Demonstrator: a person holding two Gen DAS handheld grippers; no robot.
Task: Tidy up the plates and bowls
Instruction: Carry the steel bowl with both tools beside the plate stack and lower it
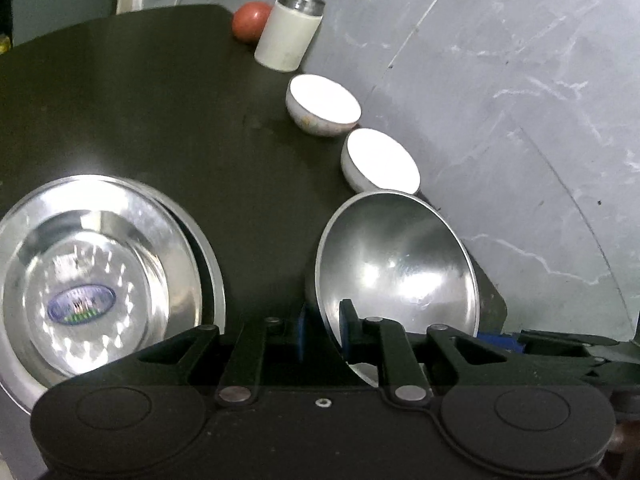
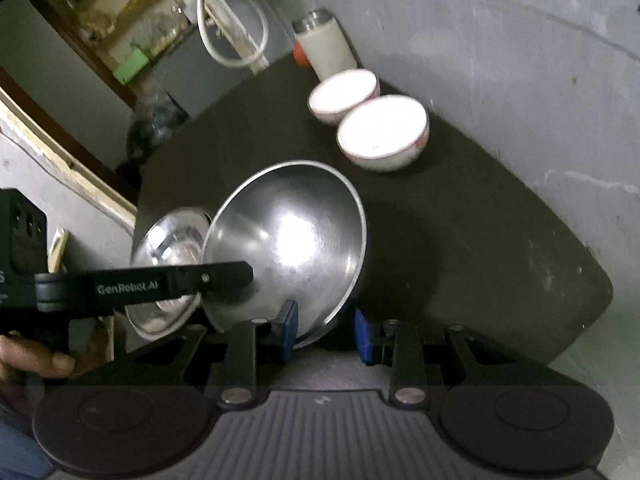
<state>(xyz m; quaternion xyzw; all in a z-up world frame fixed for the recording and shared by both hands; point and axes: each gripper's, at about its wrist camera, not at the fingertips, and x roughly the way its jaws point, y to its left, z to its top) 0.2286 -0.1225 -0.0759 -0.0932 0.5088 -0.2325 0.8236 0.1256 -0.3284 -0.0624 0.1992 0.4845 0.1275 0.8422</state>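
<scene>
A steel bowl [image 1: 400, 264] [image 2: 288, 240] hangs tilted over the dark table [image 1: 160, 120]. My left gripper [image 1: 324, 330] is shut on its near rim, one blue pad inside and one outside. In the right wrist view its black finger [image 2: 224, 276] reaches into the bowl from the left. My right gripper [image 2: 325, 328] is open, with its blue pads on either side of the bowl's lower rim and a gap showing. Its blue pad [image 1: 498, 340] also shows low on the right in the left wrist view. A stack of steel plates [image 1: 100, 280] [image 2: 168, 248] lies to the left of the bowl.
Two white bowls [image 1: 324, 100] [image 1: 380, 160] [image 2: 344, 92] [image 2: 382, 128] stand along the table's far edge by the grey wall [image 1: 520, 80]. Beyond them are a white cup with a steel rim [image 1: 288, 36] [image 2: 326, 46] and a red ball-like thing [image 1: 250, 20]. A hand [image 2: 36, 360] holds the left gripper.
</scene>
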